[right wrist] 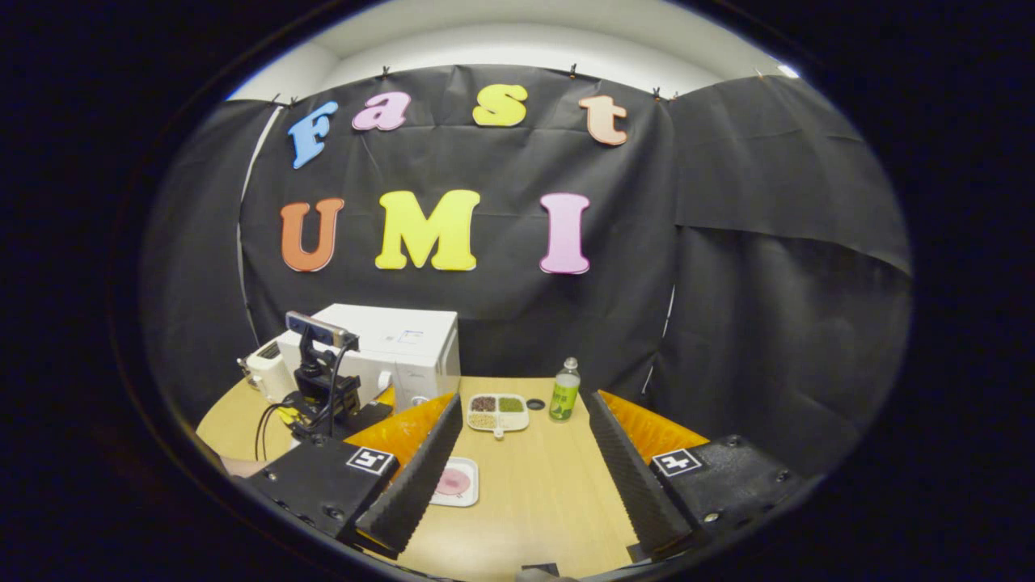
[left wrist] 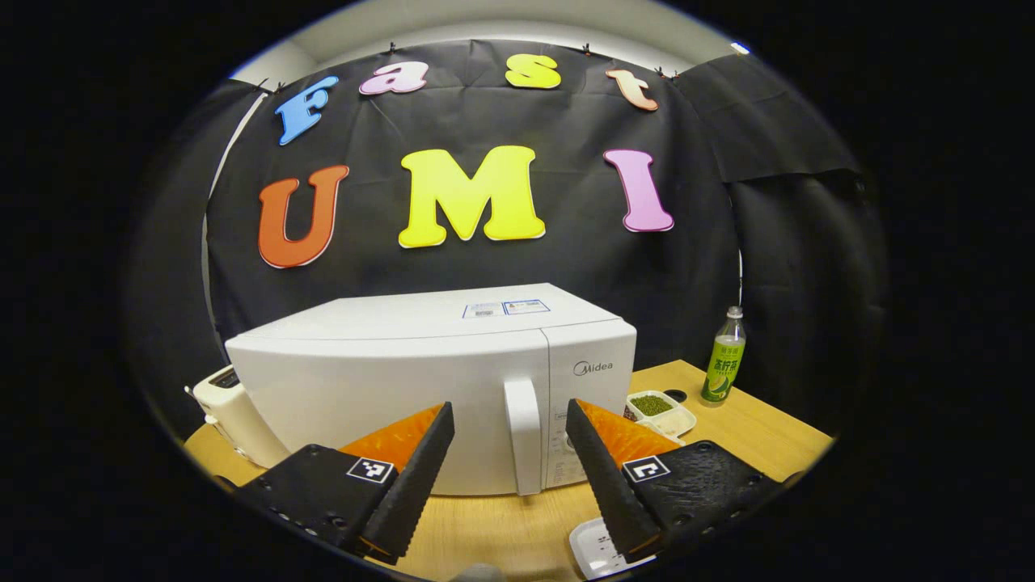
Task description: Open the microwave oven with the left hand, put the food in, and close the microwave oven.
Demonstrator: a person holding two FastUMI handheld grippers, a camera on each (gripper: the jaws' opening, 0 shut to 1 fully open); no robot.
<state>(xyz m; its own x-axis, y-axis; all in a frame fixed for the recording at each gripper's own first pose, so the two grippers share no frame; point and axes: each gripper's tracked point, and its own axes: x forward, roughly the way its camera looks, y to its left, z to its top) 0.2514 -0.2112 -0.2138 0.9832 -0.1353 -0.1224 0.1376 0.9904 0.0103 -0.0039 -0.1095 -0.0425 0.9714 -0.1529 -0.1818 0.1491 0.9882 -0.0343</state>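
Left gripper view: my left gripper point(left wrist: 509, 453), jaws apart, empty, faces closed microwave point(left wrist: 428, 380) on desk point(left wrist: 776, 436); upright door handle point(left wrist: 524, 432) dead ahead between fingers. Food plate point(right wrist: 454, 482) waits near right gripper point(right wrist: 525, 477), also spread, empty.

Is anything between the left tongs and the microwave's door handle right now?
Nothing visible. The left tongs stand open in front of the closed microwave, with its white door handle showing straight ahead in the gap between the fingers and only bare table below.

Left gripper point(left wrist: 509, 416), right gripper point(right wrist: 525, 404) agape.
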